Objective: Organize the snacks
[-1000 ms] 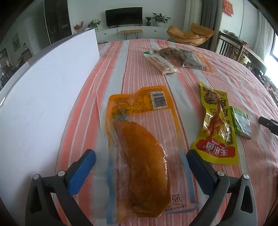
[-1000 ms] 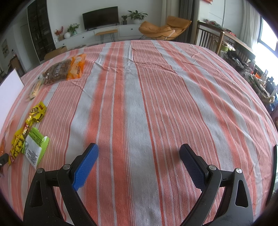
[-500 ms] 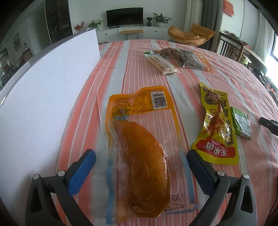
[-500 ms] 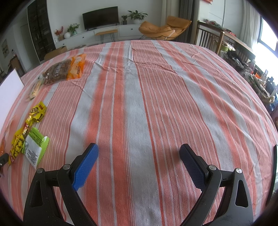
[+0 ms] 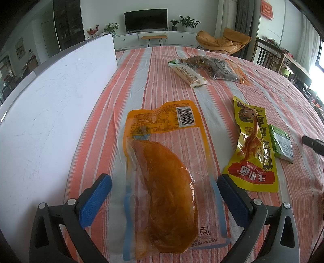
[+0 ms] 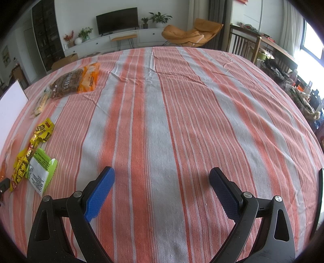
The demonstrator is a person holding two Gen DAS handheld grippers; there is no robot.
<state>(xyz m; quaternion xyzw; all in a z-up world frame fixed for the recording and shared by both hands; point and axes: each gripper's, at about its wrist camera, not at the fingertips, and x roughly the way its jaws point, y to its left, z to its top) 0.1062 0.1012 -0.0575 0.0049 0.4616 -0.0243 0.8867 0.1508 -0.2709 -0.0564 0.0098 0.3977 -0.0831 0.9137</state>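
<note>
Fingers (image 5: 95, 199) of the left gripper (image 5: 164, 194) stand spread either side of the orange snack pouch (image 5: 164, 174), lying lengthwise near-to-far on the striped worktop (image 5: 162, 68); the right gripper (image 6: 162, 192) (also spread, empty) hovers well apart.

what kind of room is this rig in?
Most likely a home living and dining room: a TV on a low white cabinet, an orange lounge chair, and a table under a striped cloth with snack packs lying on it.
</note>
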